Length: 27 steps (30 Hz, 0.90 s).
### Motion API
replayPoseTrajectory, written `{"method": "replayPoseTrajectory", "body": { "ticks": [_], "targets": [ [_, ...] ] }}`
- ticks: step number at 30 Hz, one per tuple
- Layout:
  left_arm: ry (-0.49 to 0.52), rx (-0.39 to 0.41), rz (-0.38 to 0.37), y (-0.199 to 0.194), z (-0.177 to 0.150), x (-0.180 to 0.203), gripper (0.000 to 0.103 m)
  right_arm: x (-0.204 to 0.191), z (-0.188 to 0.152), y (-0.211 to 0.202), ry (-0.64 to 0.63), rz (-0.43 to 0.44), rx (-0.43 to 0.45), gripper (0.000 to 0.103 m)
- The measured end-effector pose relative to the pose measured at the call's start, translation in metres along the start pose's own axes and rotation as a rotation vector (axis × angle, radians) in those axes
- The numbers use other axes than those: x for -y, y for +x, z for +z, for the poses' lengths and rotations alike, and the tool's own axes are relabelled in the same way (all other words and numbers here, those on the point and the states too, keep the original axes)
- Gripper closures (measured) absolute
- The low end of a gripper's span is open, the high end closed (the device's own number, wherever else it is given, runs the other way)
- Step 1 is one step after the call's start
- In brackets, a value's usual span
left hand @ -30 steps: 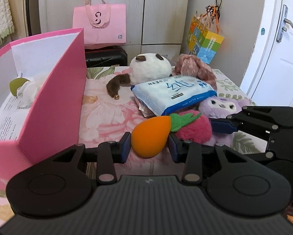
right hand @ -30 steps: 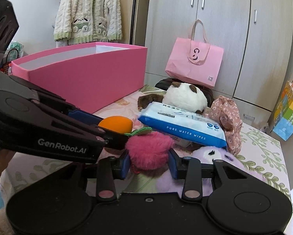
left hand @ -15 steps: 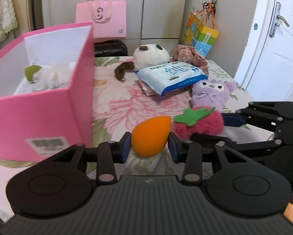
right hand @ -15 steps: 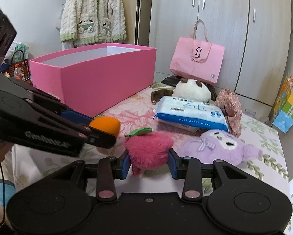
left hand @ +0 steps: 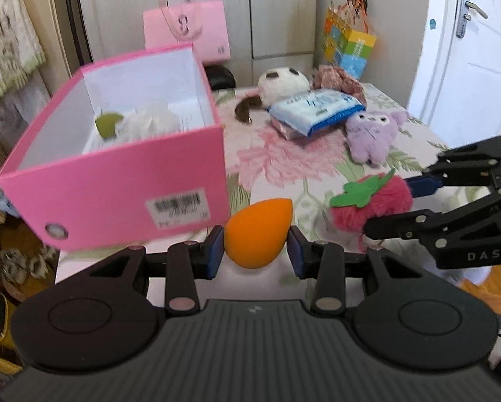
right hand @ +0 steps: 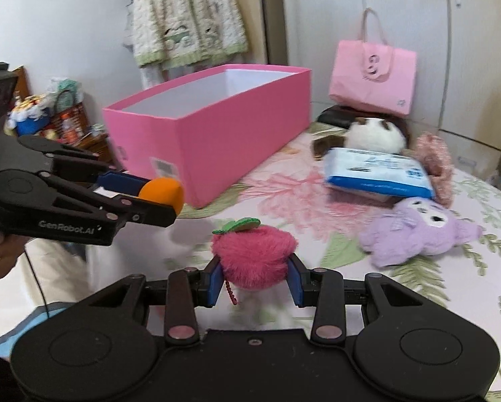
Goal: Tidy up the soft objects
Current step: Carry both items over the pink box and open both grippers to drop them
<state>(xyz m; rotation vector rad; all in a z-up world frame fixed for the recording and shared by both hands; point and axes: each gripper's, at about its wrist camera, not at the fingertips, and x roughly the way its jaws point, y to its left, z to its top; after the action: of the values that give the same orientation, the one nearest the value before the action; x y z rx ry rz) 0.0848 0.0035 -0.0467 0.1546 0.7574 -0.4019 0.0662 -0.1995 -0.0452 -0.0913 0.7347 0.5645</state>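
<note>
Orange sponge (left hand: 257,232) pinched in left tool (left hand: 256,251); right tool (right hand: 254,279), level beside it, pinches pink pompom (right hand: 254,256)

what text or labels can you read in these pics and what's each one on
"GenRobot.AI": on the side of the left gripper, which is shut on the orange sponge.
"DAS": on the side of the right gripper, which holds the pink pompom.
Barcode sticker on the pink box: too blurred to read.
Wet wipes pack: print blurred, unreadable.
Pink paper bag: a cut-out logo, small print unreadable.
</note>
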Motion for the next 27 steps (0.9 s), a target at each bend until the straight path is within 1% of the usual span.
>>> {"method": "replayPoseTrajectory", "body": {
  "ticks": [3, 5, 9, 14, 17, 20, 24, 27],
  "targets": [
    [-0.04, -0.043, -0.049, -0.011, -0.004, -0.012, 0.064, -0.015, 0.009, -0.001, -0.022, 0.045, -0.032, 0.059],
    [-0.049, -0.055, -0.059, -0.021, -0.006, -0.016, 0.064, -0.024, 0.015, -0.003, -0.038, 0.072, -0.048, 0.059],
    [-0.028, -0.067, -0.045, -0.041, -0.004, -0.024, 0.064, -0.046, 0.029, -0.01, -0.117, 0.066, -0.043, 0.059],
    [-0.003, -0.08, -0.014, -0.062, 0.002, -0.037, 0.064, -0.072, 0.049, -0.02, -0.223, 0.074, -0.002, 0.059],
    [-0.003, -0.096, 0.008, -0.067, 0.007, -0.048, 0.064, -0.08, 0.063, -0.022, -0.252, 0.088, 0.023, 0.059],
    [-0.015, -0.085, 0.006, -0.074, 0.015, -0.059, 0.064, -0.085, 0.079, -0.021, -0.267, 0.096, 0.061, 0.059],
    [-0.008, -0.027, 0.011, -0.084, 0.034, -0.071, 0.063, -0.083, 0.103, -0.02, -0.267, 0.1, 0.127, 0.059],
    [0.003, 0.017, 0.022, -0.08, 0.046, -0.079, 0.063, -0.077, 0.12, -0.019, -0.261, 0.091, 0.171, 0.058]
  ]
}}
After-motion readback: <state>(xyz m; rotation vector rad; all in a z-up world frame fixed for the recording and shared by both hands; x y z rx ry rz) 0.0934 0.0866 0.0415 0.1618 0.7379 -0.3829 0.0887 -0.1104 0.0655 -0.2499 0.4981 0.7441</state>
